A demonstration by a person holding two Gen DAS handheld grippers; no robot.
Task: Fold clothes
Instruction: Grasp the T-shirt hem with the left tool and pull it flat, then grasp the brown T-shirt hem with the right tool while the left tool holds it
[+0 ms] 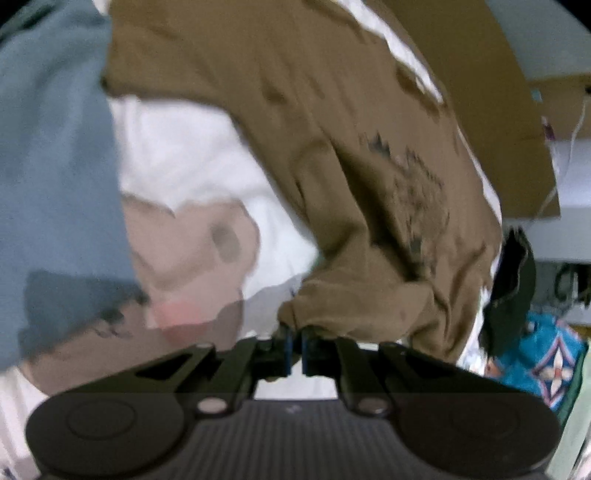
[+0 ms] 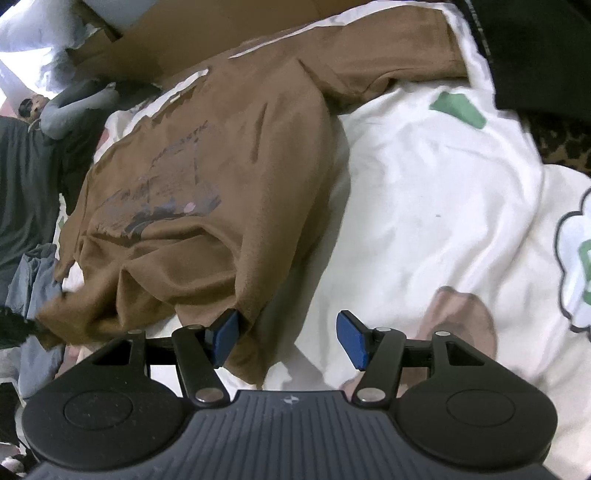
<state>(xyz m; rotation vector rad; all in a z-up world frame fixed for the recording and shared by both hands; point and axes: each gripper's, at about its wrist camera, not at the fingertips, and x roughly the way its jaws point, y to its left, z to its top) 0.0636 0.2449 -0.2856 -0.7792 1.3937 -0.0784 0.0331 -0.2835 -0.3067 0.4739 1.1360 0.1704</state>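
Note:
A brown sweatshirt (image 1: 332, 155) with a dark printed graphic lies spread on a white bedsheet (image 1: 192, 158). My left gripper (image 1: 295, 347) is shut on a bunched edge of the brown sweatshirt and holds it pinched between the blue pads. In the right wrist view the same sweatshirt (image 2: 207, 177) lies across the sheet (image 2: 424, 192). My right gripper (image 2: 290, 341) is open, with its left blue pad (image 2: 225, 339) against the sweatshirt's near edge and its right pad over the sheet.
A blue-grey garment (image 1: 55, 166) hangs at the left in the left wrist view. A dark garment (image 1: 513, 295) and a turquoise patterned cloth (image 1: 543, 362) lie at the right. A cardboard box (image 2: 207, 33) stands behind. Dark clothes (image 2: 29, 177) lie at the left.

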